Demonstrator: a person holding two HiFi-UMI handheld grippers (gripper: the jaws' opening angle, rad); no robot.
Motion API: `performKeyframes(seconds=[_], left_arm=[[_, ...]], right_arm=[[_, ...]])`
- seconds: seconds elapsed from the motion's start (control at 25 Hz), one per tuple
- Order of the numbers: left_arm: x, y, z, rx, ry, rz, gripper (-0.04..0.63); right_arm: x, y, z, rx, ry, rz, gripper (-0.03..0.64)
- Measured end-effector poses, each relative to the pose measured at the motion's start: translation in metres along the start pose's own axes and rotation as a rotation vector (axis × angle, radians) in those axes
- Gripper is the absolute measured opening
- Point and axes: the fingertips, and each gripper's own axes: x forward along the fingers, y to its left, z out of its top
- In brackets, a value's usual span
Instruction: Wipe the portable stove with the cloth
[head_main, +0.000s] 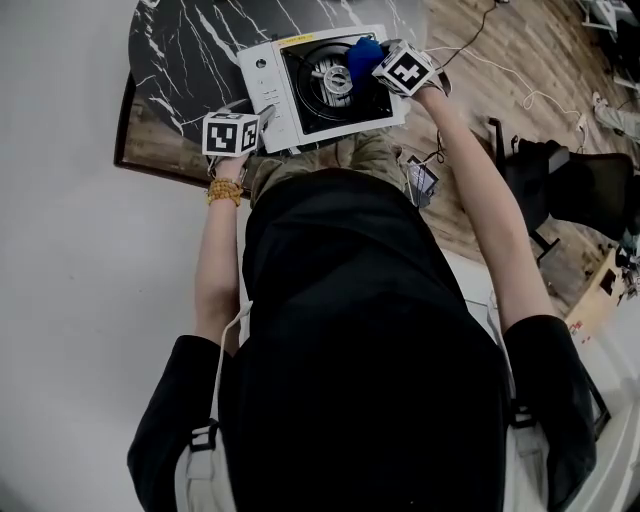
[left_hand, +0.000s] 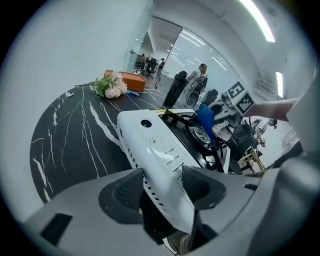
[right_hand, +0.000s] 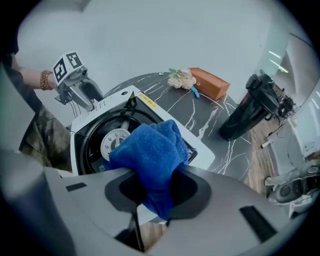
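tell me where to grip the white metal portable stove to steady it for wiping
Probably the white control-panel end of the portable stove, approached from the person's side. That end is narrow enough to straddle, as the open left gripper shows, and keeps clear of the burner well, where the right gripper holds the blue terry cloth.

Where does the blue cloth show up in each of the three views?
Head view: blue cloth top centre, over the white portable stove.
Left gripper view: blue cloth right of centre, above the stove.
Right gripper view: blue cloth at centre, pinched in the right gripper.
Shared landmark: the stove's white body.
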Motion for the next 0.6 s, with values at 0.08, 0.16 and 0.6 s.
performKeyframes(seconds=[0.08, 0.16, 0.6], left_arm=[[0.001, 0.000, 0.002, 0.018, 0.019, 0.000, 0.247], [0.001, 0.001, 0.003, 0.035, 0.029, 0.012, 0.245], [0.002, 0.005, 0.008, 0.037, 0.014, 0.014, 0.225]], right_arm=[[-0.002, 0.009, -0.005, -0.015, 0.032, 0.008, 0.083], [-0.007, 0.018, -0.012, -0.041, 0.068, 0.017, 0.074], [-0.015, 0.070, -0.046, -0.011, 0.015, 0.031, 0.074]])
